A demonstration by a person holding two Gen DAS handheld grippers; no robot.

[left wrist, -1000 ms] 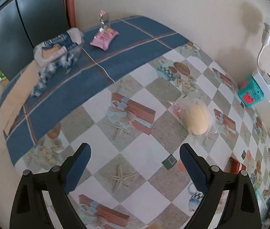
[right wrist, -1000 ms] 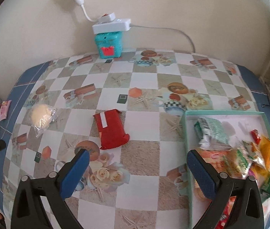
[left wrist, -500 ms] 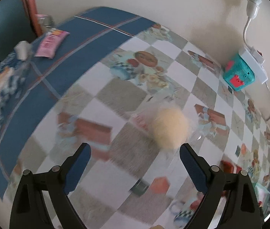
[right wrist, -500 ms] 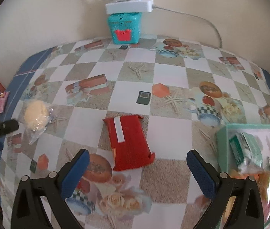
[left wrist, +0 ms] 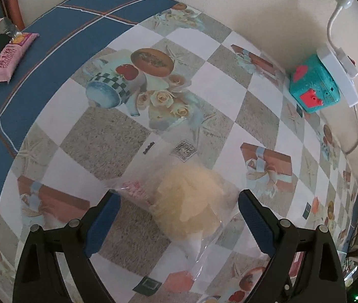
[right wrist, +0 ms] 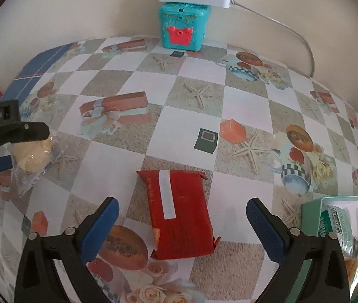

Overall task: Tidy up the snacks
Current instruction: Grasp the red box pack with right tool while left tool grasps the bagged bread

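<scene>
Patterned oilcloth (left wrist: 108, 136) covers the table against a cream wall. From the left wrist: the left gripper (left wrist: 179, 217) points down with its jaws wide apart, straddling the pale bun in a clear bag (left wrist: 191, 202), lined up for a grab, I'd say, but not pressing yet. A pink packet (left wrist: 12, 55) lies well away from that bun, on the blue border.

Over to the right wrist: the right gripper (right wrist: 182, 227) hangs spread over the red packet (right wrist: 181, 214), nothing pinched. Beside that packet, at the frame's edge, the green tray (right wrist: 310, 214) already holds snacks, likely the destination.
</scene>
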